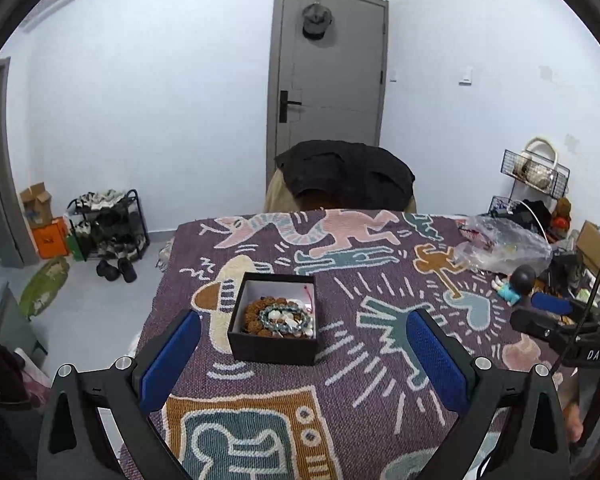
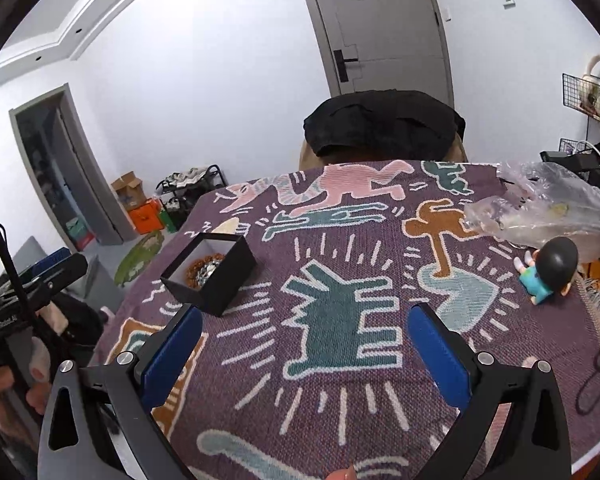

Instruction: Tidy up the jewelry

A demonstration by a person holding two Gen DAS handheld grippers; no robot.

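Holding: both grippers [image 1: 304, 344] [image 2: 305, 338] gaped, empty.
Box [image 1: 274, 344]: light, rigid; gripped by walls.
Bracelets [image 1: 282, 316]: slippery, loose.

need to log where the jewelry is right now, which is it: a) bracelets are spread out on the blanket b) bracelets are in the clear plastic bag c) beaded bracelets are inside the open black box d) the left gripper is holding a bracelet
c: the beaded bracelets lie piled inside the open black box, while the left gripper and right gripper are both open and hold nothing.
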